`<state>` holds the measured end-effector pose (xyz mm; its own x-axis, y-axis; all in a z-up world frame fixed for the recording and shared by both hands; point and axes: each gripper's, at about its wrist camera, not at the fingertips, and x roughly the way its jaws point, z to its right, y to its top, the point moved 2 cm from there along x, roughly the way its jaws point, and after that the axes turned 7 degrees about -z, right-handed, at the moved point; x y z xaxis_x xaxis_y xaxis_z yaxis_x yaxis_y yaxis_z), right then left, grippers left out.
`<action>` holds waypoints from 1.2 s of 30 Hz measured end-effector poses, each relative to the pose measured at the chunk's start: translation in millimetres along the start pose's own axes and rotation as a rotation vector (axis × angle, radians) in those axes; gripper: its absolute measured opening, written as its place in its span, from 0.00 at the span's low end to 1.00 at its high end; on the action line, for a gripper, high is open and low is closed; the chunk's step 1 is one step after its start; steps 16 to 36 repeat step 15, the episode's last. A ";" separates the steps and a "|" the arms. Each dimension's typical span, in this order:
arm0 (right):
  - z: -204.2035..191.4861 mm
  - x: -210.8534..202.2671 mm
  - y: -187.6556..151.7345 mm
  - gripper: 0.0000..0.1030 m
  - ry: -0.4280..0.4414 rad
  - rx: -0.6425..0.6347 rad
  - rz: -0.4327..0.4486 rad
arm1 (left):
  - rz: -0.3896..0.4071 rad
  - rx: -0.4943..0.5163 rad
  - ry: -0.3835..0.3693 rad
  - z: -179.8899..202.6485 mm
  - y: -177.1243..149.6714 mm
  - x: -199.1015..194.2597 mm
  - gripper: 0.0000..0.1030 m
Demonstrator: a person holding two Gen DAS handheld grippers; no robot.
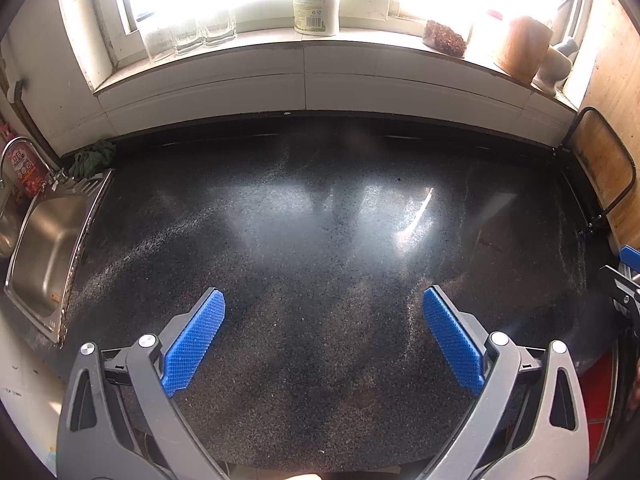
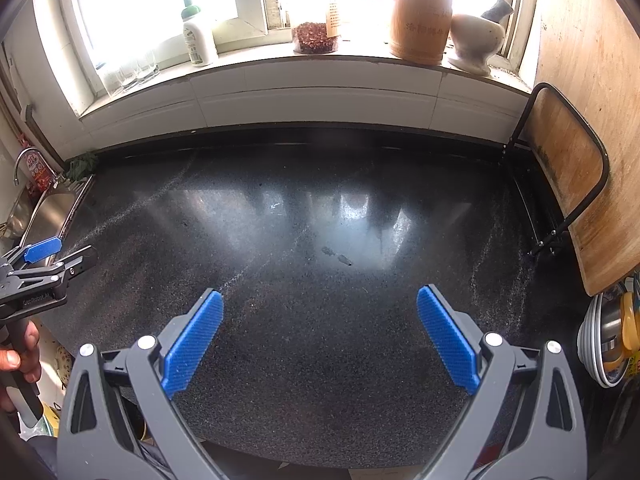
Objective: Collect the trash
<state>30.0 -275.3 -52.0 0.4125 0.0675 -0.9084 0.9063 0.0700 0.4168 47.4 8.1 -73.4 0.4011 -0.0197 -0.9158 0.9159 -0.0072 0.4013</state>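
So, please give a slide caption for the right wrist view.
Right gripper, jaws open, above a black speckled stone countertop; small dark scrap ahead.

I counted two grippers — the left gripper (image 1: pixel 323 305) and the right gripper (image 2: pixel 319 303), each with two blue pads spread wide. On the windowsill (image 2: pixel 360 62) stood one white bottle (image 2: pixel 197 42), one jar of red flakes (image 2: pixel 315 37), one wooden canister (image 2: pixel 422 22), one mortar (image 2: pixel 476 40) and several clear glasses (image 1: pixel 192 32) — I could not tell how many. At the counter's (image 2: pixel 320 280) left edge sat one sink (image 1: pixel 48 240); at its right edge, one cutting board (image 2: pixel 568 156).
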 end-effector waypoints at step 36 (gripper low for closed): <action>15.0 18.1 0.3 0.92 0.007 0.022 -0.013 | -0.009 0.014 0.010 -4.7 4.8 21.0 0.94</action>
